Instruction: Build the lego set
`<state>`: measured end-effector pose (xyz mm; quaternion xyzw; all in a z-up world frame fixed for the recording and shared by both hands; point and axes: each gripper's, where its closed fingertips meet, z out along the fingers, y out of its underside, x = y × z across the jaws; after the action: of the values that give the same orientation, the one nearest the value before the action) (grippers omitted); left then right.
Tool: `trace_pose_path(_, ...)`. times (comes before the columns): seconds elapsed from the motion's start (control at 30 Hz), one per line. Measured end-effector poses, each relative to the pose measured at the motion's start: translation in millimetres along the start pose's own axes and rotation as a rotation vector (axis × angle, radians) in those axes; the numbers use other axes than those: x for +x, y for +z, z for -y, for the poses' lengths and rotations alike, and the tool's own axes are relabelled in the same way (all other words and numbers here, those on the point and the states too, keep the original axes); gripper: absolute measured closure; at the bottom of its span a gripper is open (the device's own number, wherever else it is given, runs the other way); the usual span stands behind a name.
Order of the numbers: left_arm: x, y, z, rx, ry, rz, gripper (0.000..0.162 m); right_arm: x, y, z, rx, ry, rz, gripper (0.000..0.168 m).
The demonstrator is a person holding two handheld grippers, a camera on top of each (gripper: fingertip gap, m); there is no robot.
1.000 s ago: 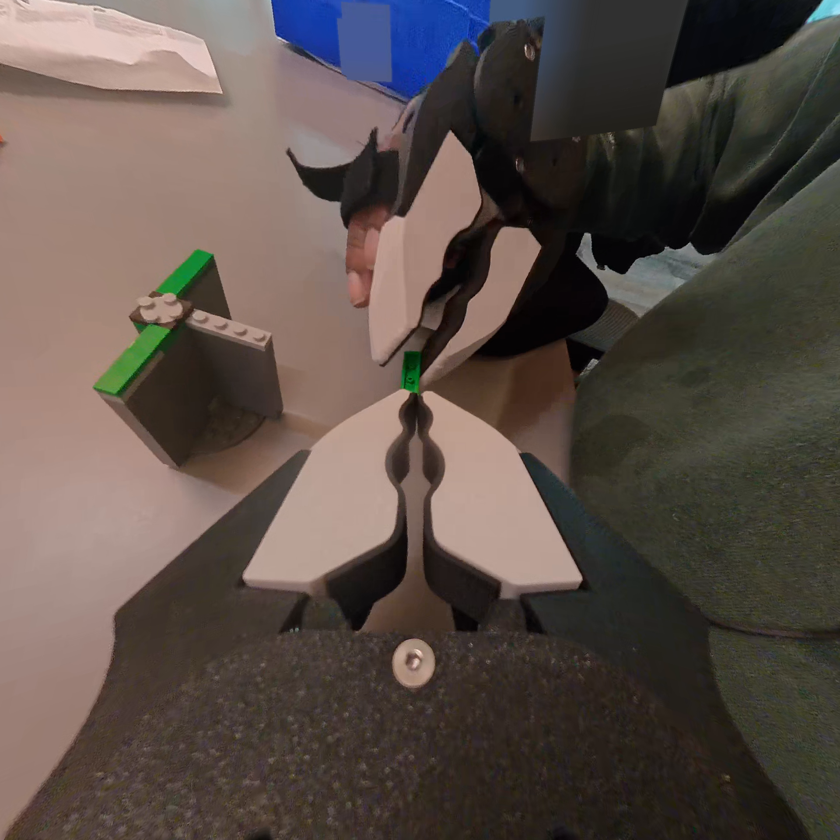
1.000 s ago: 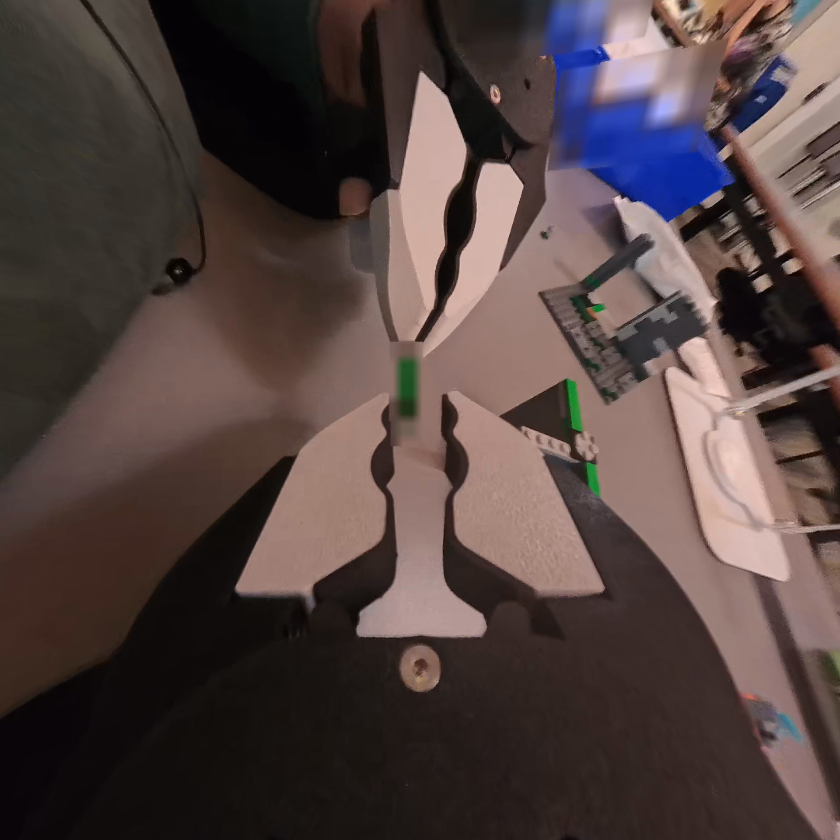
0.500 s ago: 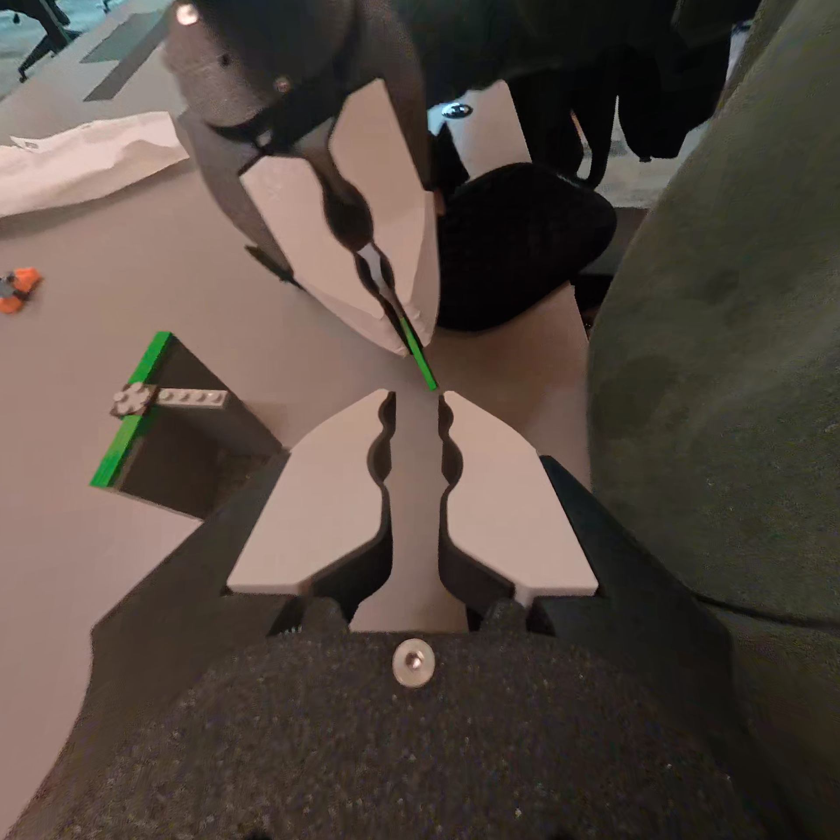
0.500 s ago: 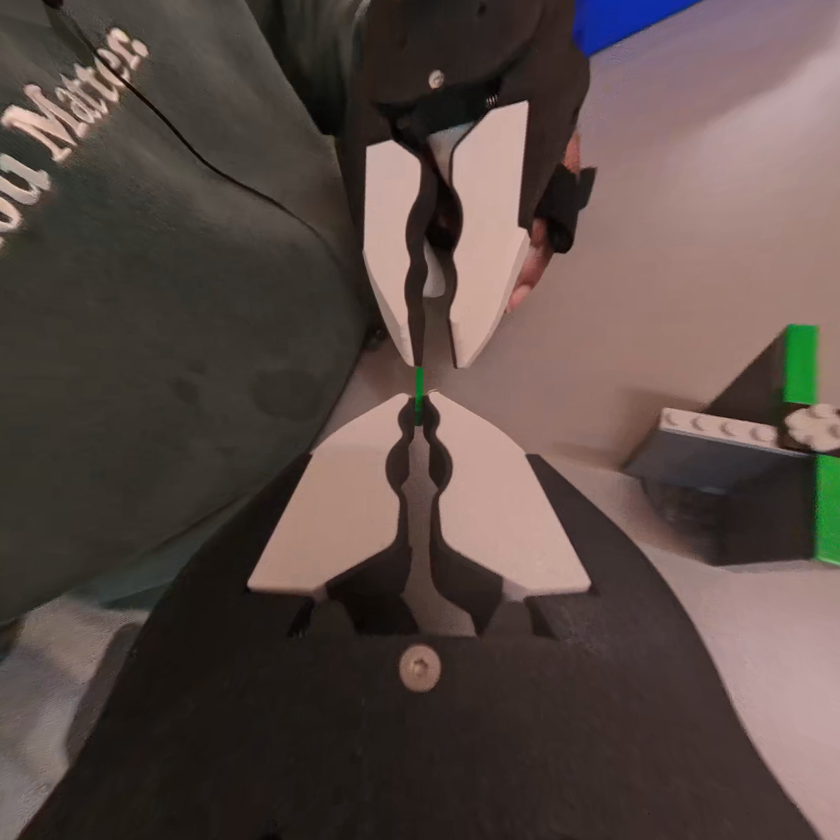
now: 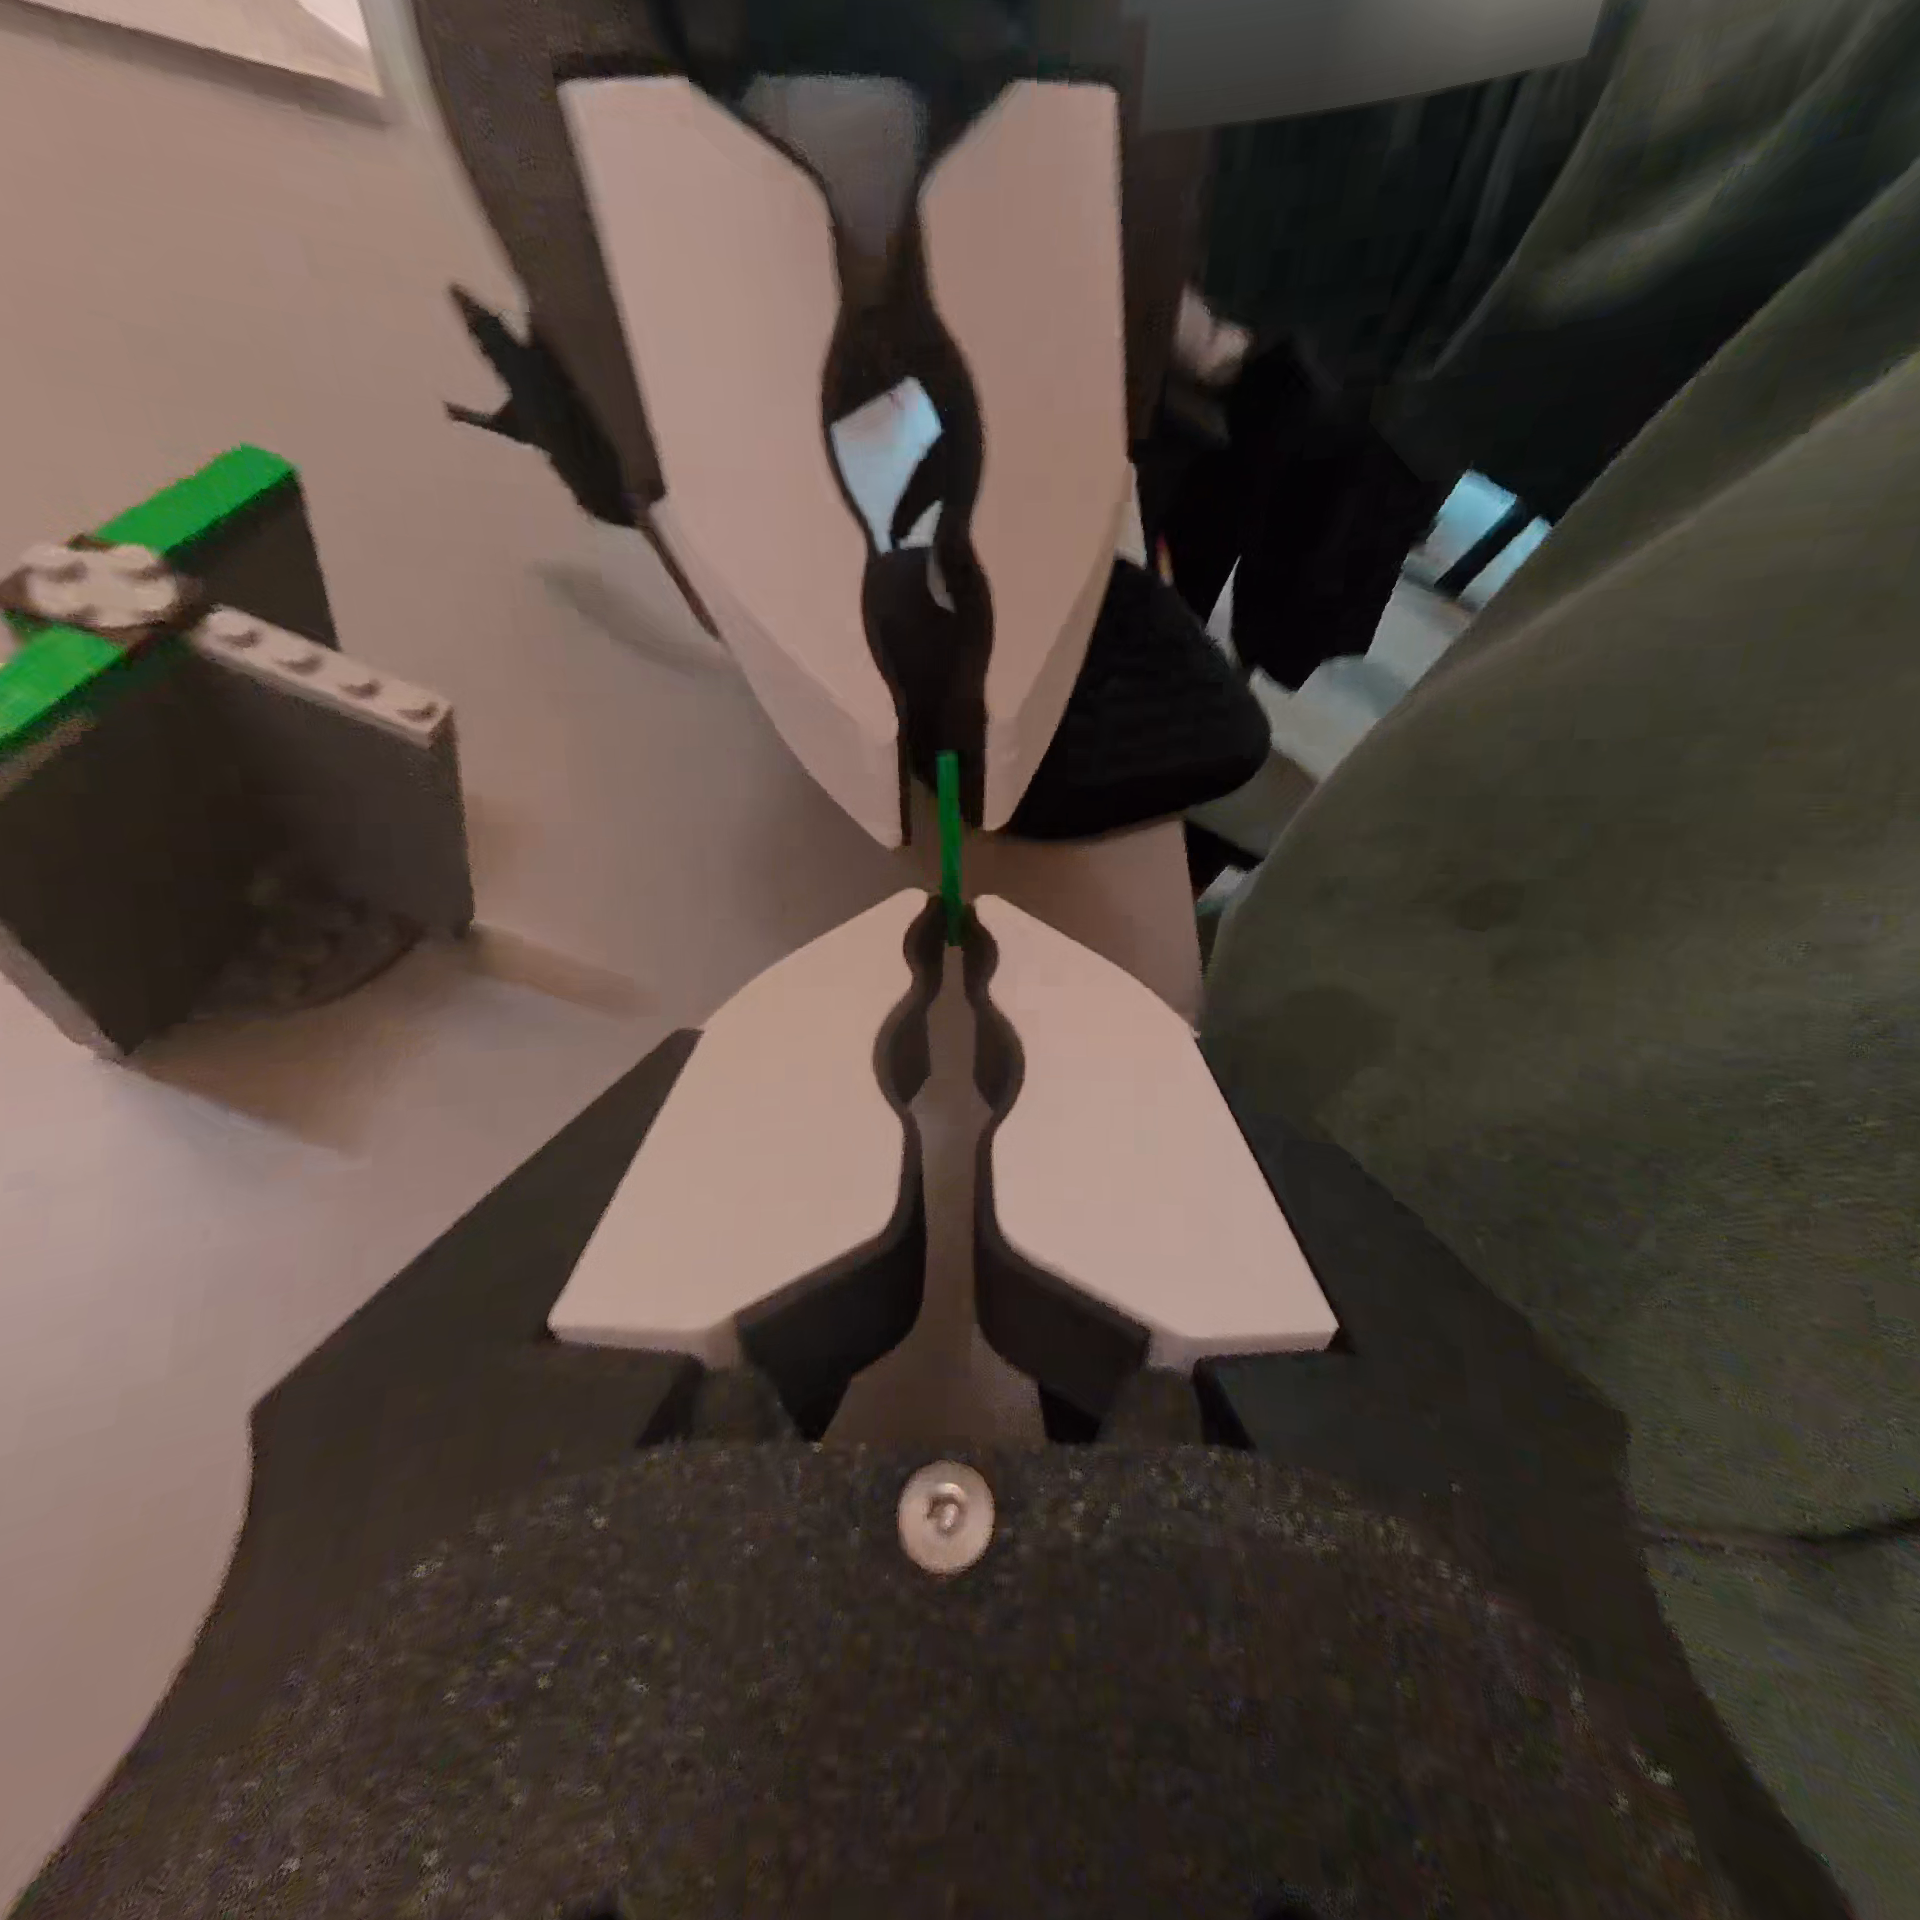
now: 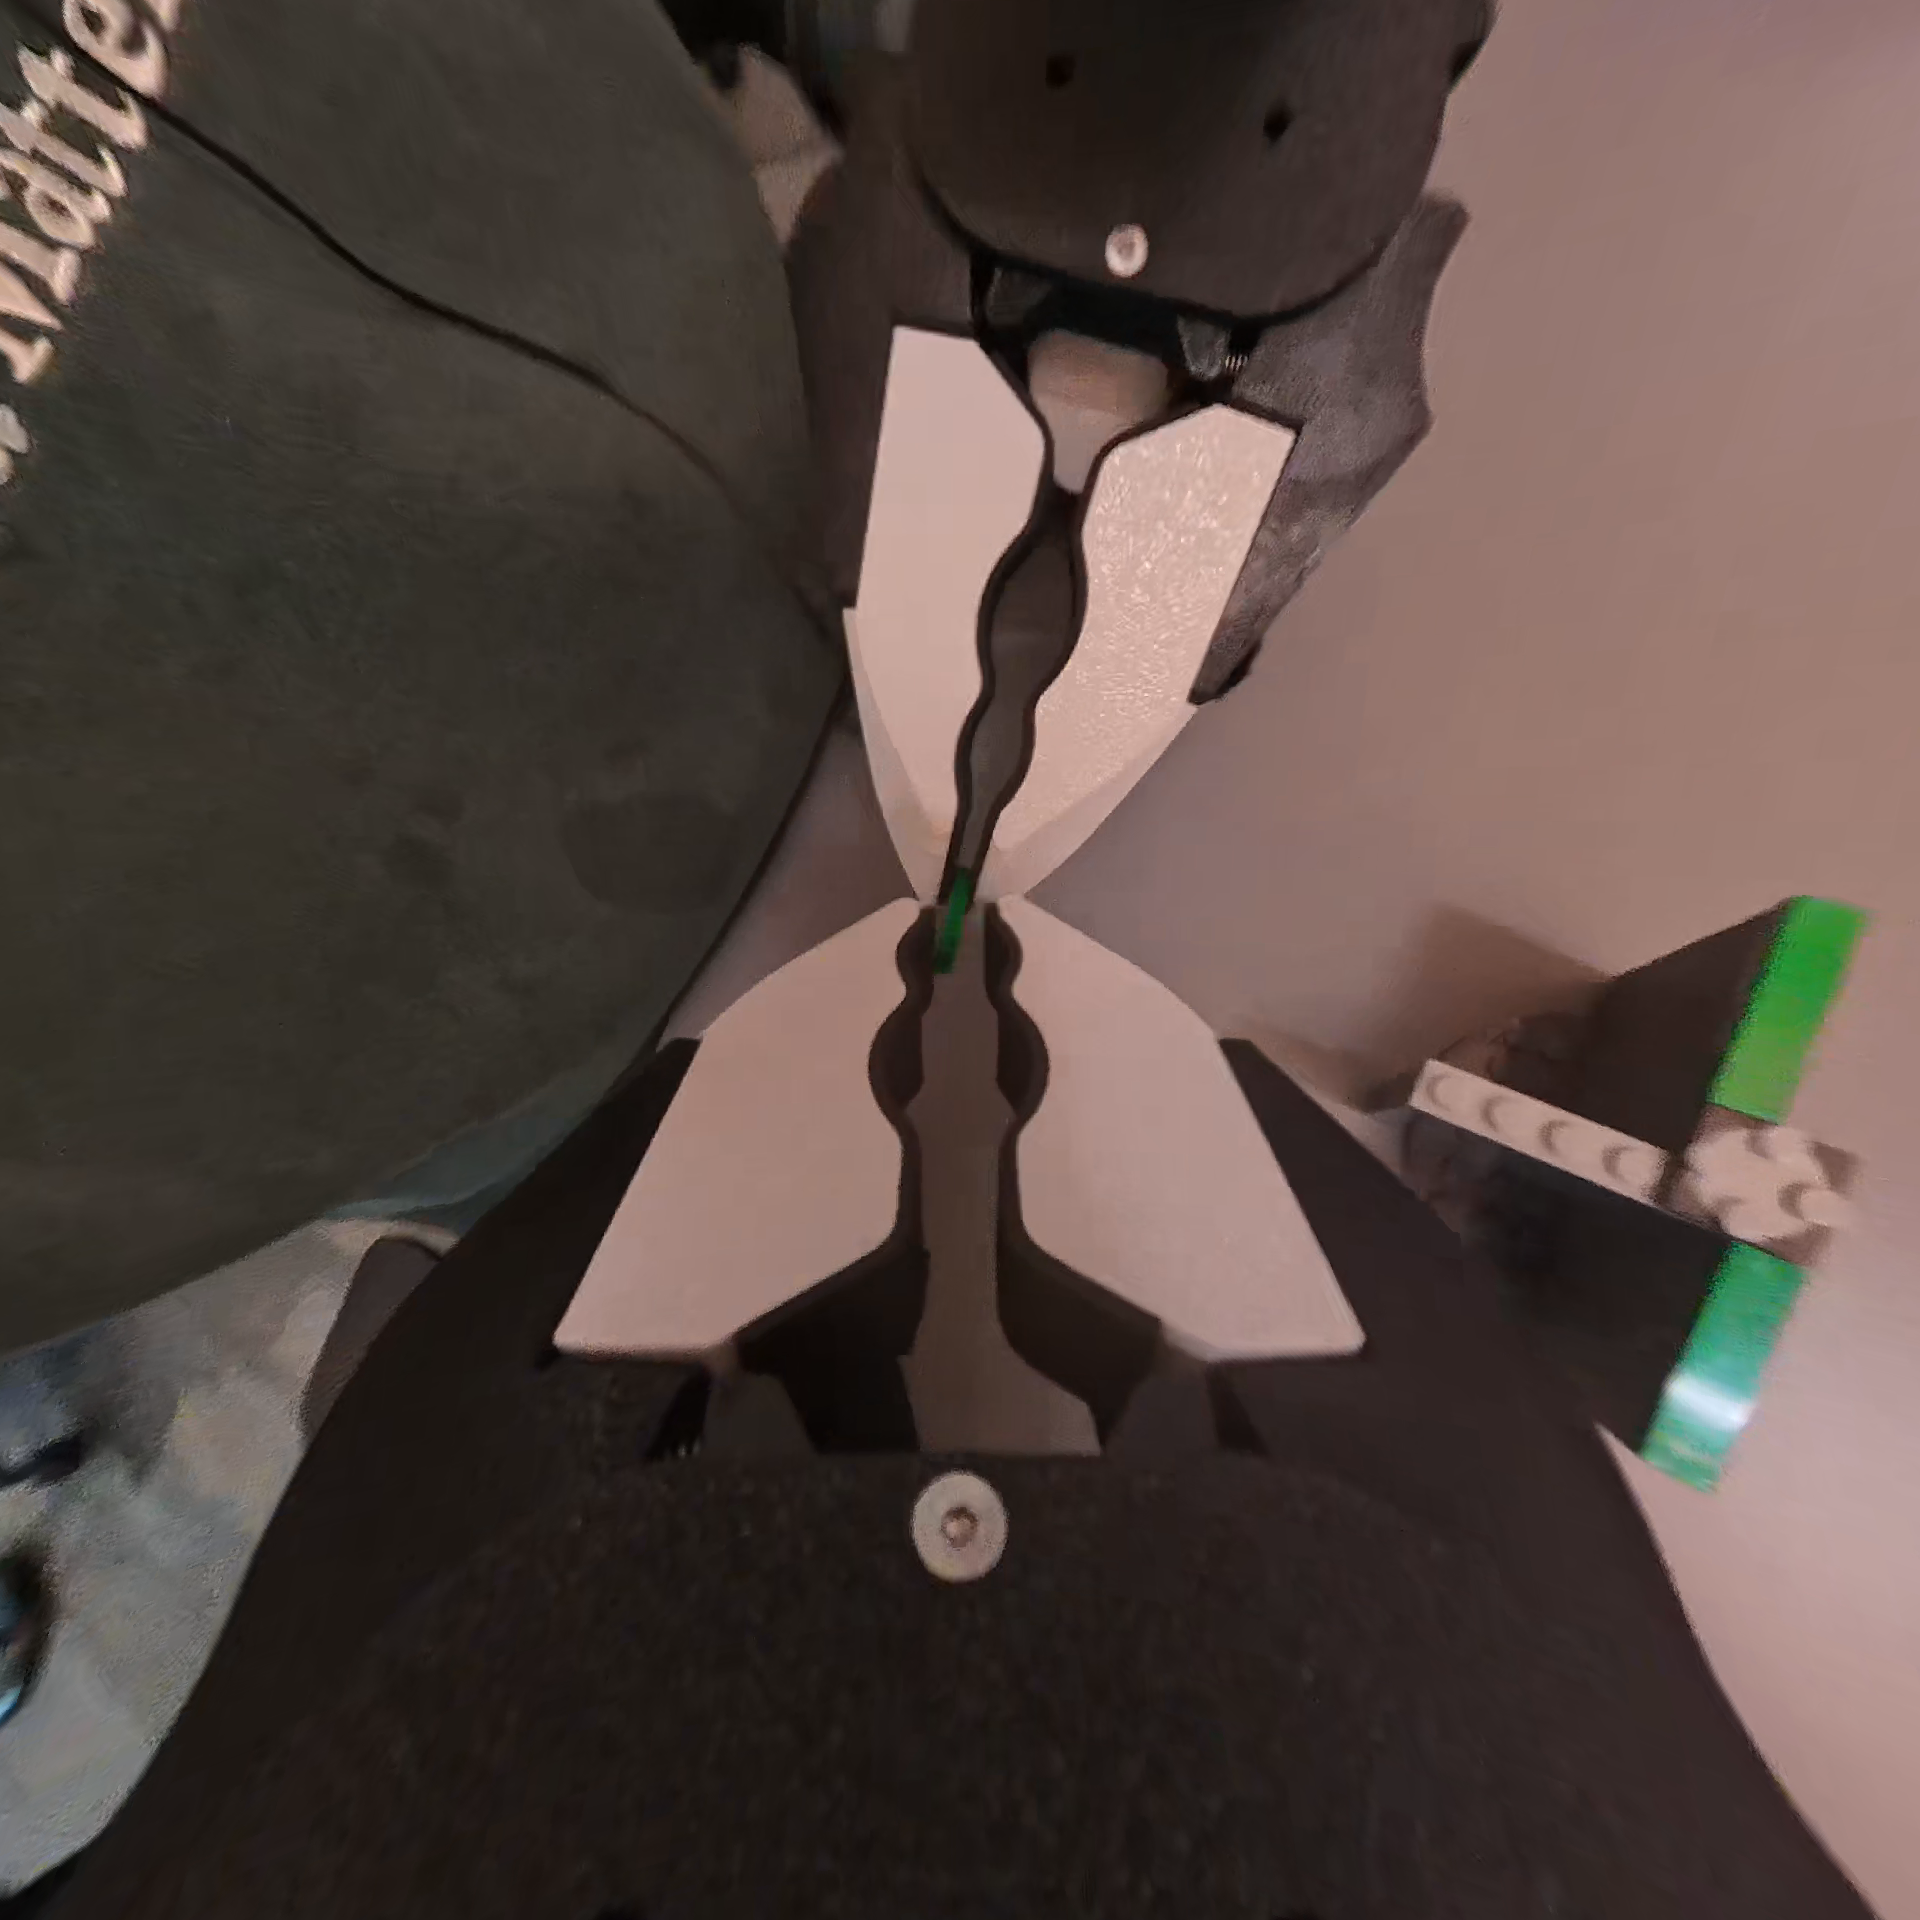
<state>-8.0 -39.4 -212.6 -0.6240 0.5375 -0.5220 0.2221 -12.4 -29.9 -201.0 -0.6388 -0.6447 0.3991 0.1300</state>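
Note:
A thin green lego piece [image 5: 948, 842] is held in the air, edge-on, between my two grippers, which face each other tip to tip. My left gripper [image 5: 951, 920] is shut on its near end; it also shows from the front in the right wrist view [image 6: 966, 883]. My right gripper [image 6: 961, 920] stands slightly open around the piece's [image 6: 951, 935] other end, with a gap beside it; the left wrist view shows it [image 5: 940, 831] from the front. A dark grey lego build [image 5: 208, 748] with green top tiles and a light grey studded plate stands on the table, also in the right wrist view [image 6: 1662, 1195].
The person's dark green sweatshirt [image 5: 1558, 987] fills the right of the left wrist view and the left of the right wrist view [image 6: 364, 623]. A beige table [image 5: 260, 1195] lies below. A black rounded object [image 5: 1143, 727] sits behind the grippers. The tips of both grippers are at nearly the same place.
The left gripper, open half a second ago, has closed on the green piece. The right gripper, then shut on the piece, has loosened. Both grippers have swung to face each other squarely.

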Motion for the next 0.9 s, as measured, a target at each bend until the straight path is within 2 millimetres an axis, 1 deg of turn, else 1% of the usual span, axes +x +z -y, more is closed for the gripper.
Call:
trace_pose_path(0.1,-6.9,-10.8,10.4,0.089,-0.084,-0.012,0.16,7.8,-10.4,8.7,0.086,-0.087,-0.156,0.14)
trace_pose_path(0.2,-14.2,-20.7,21.9,0.18,-0.164,-0.018,0.159,20.0,-18.2,14.7,0.162,-0.187,-0.426,0.128)
trace_pose_path(0.23,-16.3,-23.4,26.1,0.212,-0.197,-0.026,0.159,23.5,-20.3,17.8,0.186,-0.214,-0.529,0.125)
trace_pose_path(0.33,-17.6,-28.8,38.2,0.302,-0.321,-0.098,0.16,25.2,-26.0,29.3,0.246,-0.331,-0.812,0.12)
trace_pose_path(0.43,-16.9,-30.0,46.3,0.352,-0.431,-0.179,0.159,24.0,-30.4,35.5,0.246,-0.425,-0.986,0.119)
trace_pose_path(0.57,-13.0,-26.6,49.7,0.356,-0.451,-0.213,0.159,25.4,-35.0,39.2,0.233,-0.471,-1.048,0.118)
trace_pose_path(0.63,-10.3,-25.6,51.6,0.357,-0.45,-0.224,0.159,26.5,-34.0,38.3,0.221,-0.475,-1.032,0.12)
trace_pose_path(0.73,-8.9,-24.2,51.4,0.353,-0.446,-0.228,0.159,26.5,-35.1,38.1,0.231,-0.485,-1.023,0.133)
trace_pose_path(0.8,-8.1,-24.1,51.4,0.356,-0.449,-0.236,0.159,25.8,-34.4,37.8,0.246,-0.475,-0.996,0.134)
trace_pose_path(0.9,-7.3,-25.9,51.6,0.342,-0.383,-0.224,0.156,24.7,-32.2,37.2,0.304,-0.412,-0.916,0.135)
